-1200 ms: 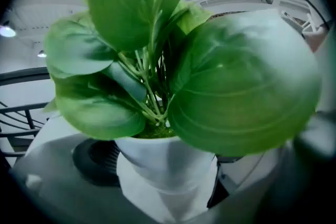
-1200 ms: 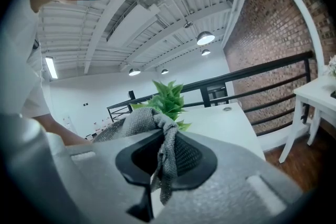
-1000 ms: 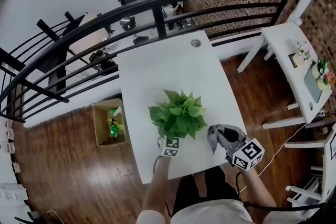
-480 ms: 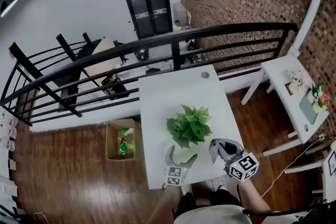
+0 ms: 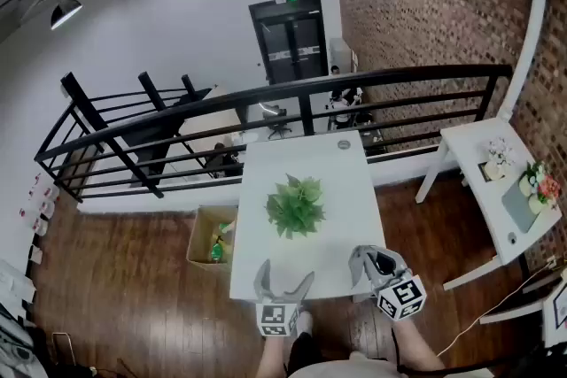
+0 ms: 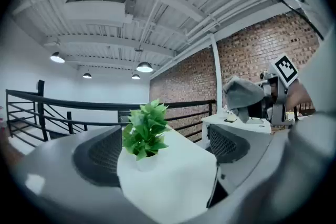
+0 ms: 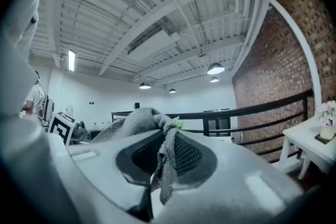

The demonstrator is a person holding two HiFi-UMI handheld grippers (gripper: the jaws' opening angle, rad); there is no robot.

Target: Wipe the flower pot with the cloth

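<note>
A leafy green plant in a white flower pot stands in the middle of the white table. My left gripper hangs open and empty over the table's near edge, well short of the pot. In the left gripper view the plant stands ahead between the wide-apart jaws, untouched. My right gripper is at the near right corner, shut on a bunched grey cloth that drapes over its jaws. The left gripper view also catches that cloth, raised at the right.
A black railing runs behind the table. An open cardboard box sits on the wooden floor at the table's left. A white side table with flowers stands at the right, against the brick wall.
Both grippers have pulled back from the plant toward the table's near edge and risen. The left one has come away from the pot's base. The head view has lifted and widened.
</note>
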